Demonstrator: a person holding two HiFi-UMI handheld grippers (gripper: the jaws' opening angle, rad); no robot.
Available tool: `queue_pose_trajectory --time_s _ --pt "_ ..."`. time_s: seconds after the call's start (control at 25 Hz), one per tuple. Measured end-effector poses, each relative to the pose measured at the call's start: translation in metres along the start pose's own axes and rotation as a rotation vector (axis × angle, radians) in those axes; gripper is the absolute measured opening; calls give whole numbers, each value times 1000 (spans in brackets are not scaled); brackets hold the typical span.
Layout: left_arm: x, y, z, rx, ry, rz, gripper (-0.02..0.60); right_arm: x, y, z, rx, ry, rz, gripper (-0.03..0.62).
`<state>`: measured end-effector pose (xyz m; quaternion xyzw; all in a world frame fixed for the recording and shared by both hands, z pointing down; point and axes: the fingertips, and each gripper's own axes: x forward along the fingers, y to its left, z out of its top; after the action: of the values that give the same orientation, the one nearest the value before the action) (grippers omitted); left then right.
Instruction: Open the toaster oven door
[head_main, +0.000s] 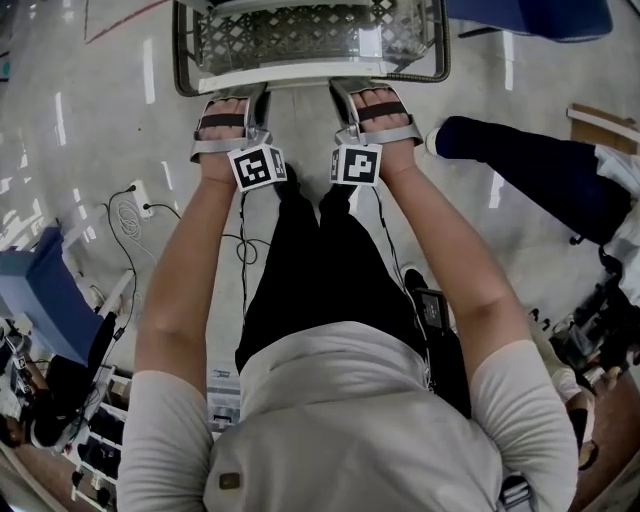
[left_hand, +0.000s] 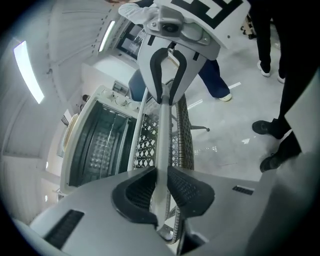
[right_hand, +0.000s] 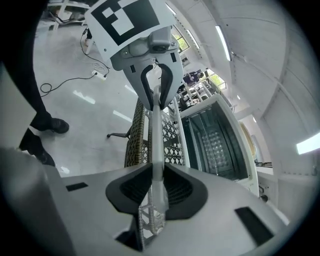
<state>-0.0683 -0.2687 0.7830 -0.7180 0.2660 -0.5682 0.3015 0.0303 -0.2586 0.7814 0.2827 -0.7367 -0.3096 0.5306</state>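
Observation:
The toaster oven door (head_main: 300, 40) hangs open and lies flat in front of me, its mesh-patterned window facing up. Along its near edge runs the pale door handle (head_main: 310, 78). My left gripper (head_main: 256, 97) and right gripper (head_main: 346, 97) sit side by side on it. In the left gripper view the left gripper (left_hand: 161, 187) is shut on the door handle (left_hand: 164, 130), and the open oven cavity (left_hand: 100, 145) shows on the left. In the right gripper view the right gripper (right_hand: 156, 187) has both pads against the door handle (right_hand: 155, 135), beside the cavity (right_hand: 215, 145).
Another person's dark-trousered leg (head_main: 530, 165) reaches in from the right, with shoes (left_hand: 270, 127) on the grey floor. Cables and a power strip (head_main: 125, 215) lie at the left by a blue box (head_main: 40, 300). A chair base (right_hand: 117, 134) stands beyond the door.

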Motion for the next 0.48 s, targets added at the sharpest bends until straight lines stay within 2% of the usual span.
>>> queue_pose_trajectory --time_s 0.48 --pt "21 -40 -5 22 -61 66 87 26 37 -13 51 1 -62 90"
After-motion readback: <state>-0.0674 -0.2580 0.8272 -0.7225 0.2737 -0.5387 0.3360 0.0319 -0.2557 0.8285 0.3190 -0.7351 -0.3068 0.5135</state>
